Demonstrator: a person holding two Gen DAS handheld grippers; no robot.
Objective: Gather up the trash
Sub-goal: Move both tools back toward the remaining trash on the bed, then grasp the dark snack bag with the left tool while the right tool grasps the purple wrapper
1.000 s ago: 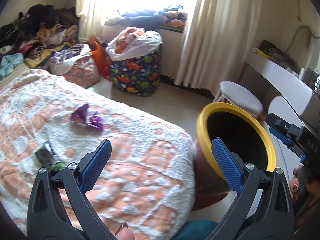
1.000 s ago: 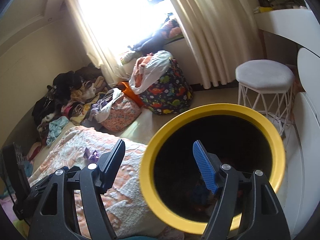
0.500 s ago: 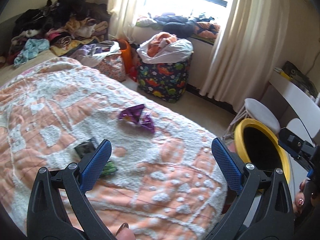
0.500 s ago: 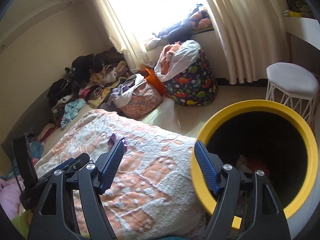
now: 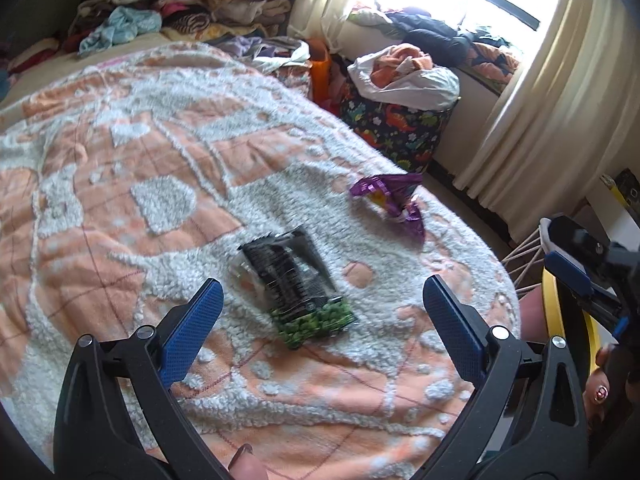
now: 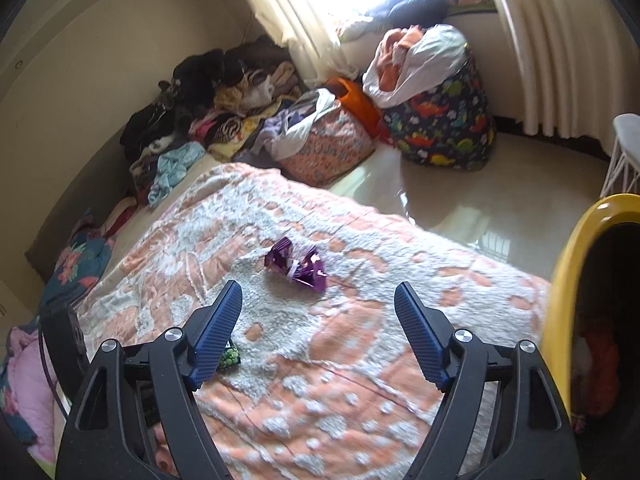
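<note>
One yellow bin (image 6: 568,280) holds orange trash (image 6: 600,364).

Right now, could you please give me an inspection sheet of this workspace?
Surface: bed blanket, orange and white.
Job's things: black-green wrapper and purple wrapper lie apart on it; yellow bin beside the bed.
Clutter: clothes pile, dinosaur bag.
Grippers: left gripper open over the black-green wrapper; right gripper open, just widened, empty.
Cables: nothing seen.
Surroundings: curtains, stool.
</note>
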